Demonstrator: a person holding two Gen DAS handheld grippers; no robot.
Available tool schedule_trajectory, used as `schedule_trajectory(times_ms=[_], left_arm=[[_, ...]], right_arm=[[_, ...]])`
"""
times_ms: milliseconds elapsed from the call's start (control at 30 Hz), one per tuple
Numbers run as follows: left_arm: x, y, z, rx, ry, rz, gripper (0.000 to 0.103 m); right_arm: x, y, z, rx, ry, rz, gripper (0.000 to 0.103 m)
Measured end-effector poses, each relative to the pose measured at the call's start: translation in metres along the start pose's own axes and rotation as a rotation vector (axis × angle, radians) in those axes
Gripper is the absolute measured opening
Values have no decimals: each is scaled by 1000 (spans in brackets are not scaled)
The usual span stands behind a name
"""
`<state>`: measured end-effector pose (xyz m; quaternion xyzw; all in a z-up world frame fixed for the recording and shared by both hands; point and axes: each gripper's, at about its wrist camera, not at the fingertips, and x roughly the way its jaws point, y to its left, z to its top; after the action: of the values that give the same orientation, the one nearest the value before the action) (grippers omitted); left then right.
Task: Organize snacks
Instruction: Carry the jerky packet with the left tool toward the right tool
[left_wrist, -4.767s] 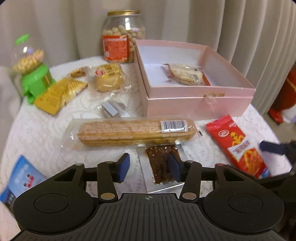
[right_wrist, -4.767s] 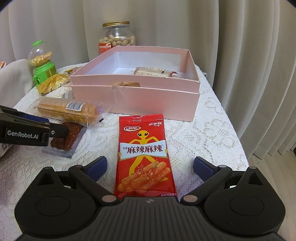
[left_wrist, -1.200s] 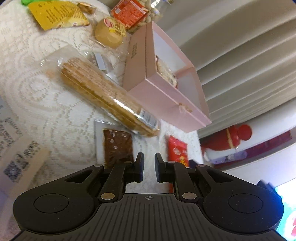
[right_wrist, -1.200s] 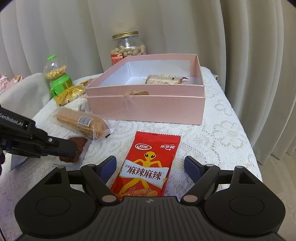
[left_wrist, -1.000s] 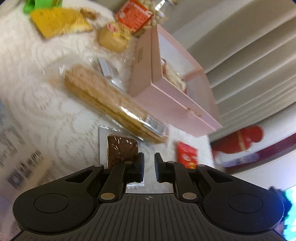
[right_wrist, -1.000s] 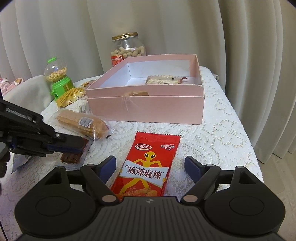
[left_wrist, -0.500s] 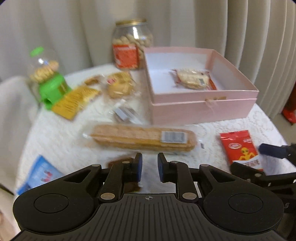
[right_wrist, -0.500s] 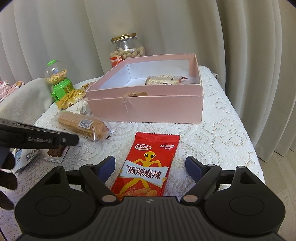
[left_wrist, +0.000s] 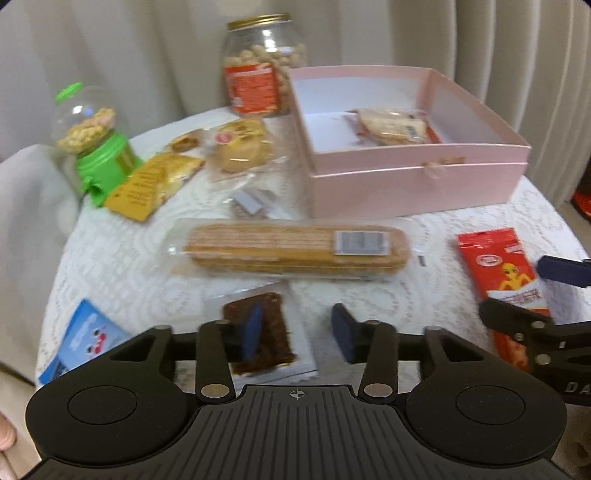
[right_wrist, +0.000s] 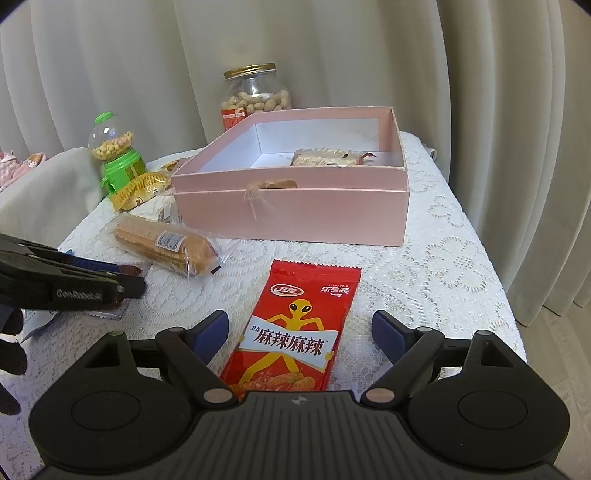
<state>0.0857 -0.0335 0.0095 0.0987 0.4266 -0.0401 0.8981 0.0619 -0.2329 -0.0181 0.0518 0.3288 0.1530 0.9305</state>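
Observation:
A pink open box (left_wrist: 417, 181) holds one wrapped snack (left_wrist: 391, 127); it also shows in the right wrist view (right_wrist: 295, 214). My left gripper (left_wrist: 297, 334) is open and empty above a clear pack of dark brown snack (left_wrist: 275, 343), its left finger over the pack. A long biscuit pack (left_wrist: 295, 251) lies just beyond. My right gripper (right_wrist: 301, 334) is open and empty, its fingers either side of a red spicy-strip packet (right_wrist: 299, 332), low over it.
On the white lace table (right_wrist: 443, 266) lie a peanut jar (left_wrist: 258, 66), a green candy dispenser (left_wrist: 96, 147), a yellow packet (left_wrist: 151, 186), a round cake pack (left_wrist: 240, 147), a small grey wrapper (left_wrist: 251, 201) and a blue packet (left_wrist: 81, 339). Curtains hang behind.
My left gripper swung from a tilted pose to level and has opened over the brown snack pack. My right gripper stayed open over the red packet.

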Motion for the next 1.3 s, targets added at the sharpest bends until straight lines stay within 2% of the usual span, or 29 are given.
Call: schedule_trajectory(times_ms=[33, 100, 133, 200, 267, 367, 533, 633, 767, 833, 967, 1067, 1133, 1167, 1200, 1300], left_arm=[[0, 1, 0, -12, 2, -24, 61], [-5, 10, 0, -75, -13, -78, 60], [-9, 15, -2, -101, -28, -82, 59], [-14, 21, -6, -112, -52, -13, 57], [-11, 30, -10, -133, -29, 34, 56], [-3, 40, -12, -182, 0, 11, 61], [7, 32, -5, -145, 18, 9, 66], [9, 34, -7, -121, -4, -22, 66], [7, 43, -17, -94, -57, -76, 65], [5, 46, -23, -87, -88, -81, 57], [4, 55, -25, -82, -99, -135, 56], [4, 58, -25, -84, -102, -147, 56], [3, 59, -26, -86, -108, -152, 55], [3, 60, -26, -94, -109, -158, 55], [2, 61, -26, -104, -108, -166, 54], [-3, 66, -25, -128, -103, -197, 48]], right_arm=[[0, 0, 0, -1, 0, 0, 85], [0, 0, 0, 0, 0, 0, 86], [0, 1, 0, -1, 0, -1, 86], [0, 1, 0, -3, 1, -2, 86], [0, 1, 0, -5, 1, -2, 86], [0, 1, 0, -4, 2, -3, 87], [1, 3, 0, -14, 5, -8, 87], [2, 4, 0, -21, 7, -14, 87], [5, 10, 0, -48, 14, -43, 87], [7, 17, 0, -80, 23, -73, 88], [10, 23, 0, -108, 33, -98, 91], [11, 23, 1, -97, 37, -111, 91], [11, 27, 1, -98, 39, -132, 87], [9, 29, 1, -100, 40, -141, 76], [6, 31, 2, -104, 47, -135, 60], [-3, 41, 6, -146, 65, -162, 53]])
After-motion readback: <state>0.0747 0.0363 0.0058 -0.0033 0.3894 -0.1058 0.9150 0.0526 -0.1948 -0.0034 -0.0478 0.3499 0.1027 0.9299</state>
